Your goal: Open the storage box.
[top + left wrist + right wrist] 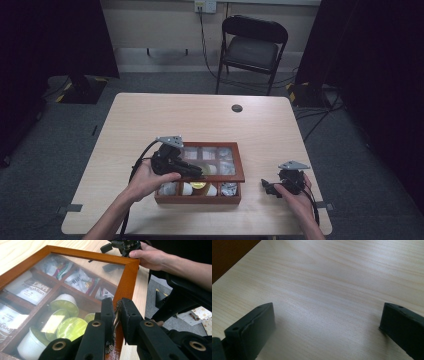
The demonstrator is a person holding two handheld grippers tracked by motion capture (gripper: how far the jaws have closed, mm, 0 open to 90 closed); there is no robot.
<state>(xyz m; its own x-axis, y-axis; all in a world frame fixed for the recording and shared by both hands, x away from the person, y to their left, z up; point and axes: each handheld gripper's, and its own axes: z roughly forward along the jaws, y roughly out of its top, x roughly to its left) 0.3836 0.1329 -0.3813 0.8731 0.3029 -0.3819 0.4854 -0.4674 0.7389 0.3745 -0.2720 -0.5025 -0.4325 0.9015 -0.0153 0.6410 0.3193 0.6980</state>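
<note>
Pinching the small metal latch (115, 315) on the front edge of the glass lid (239, 169), the left gripper (197, 171) has its fingers (107, 312) closed tight on it, holding the lid raised over the wooden box (197, 199) near the desk's (200, 115) six o'clock edge. Cups (71, 327) and sachets (80, 280) fill its compartments. At the box's three o'clock, the right gripper (267, 186) rests with fingers (259, 322) spread wide over bare desk. Beyond, at twelve o'clock, stands a folding chair (252, 47).
</note>
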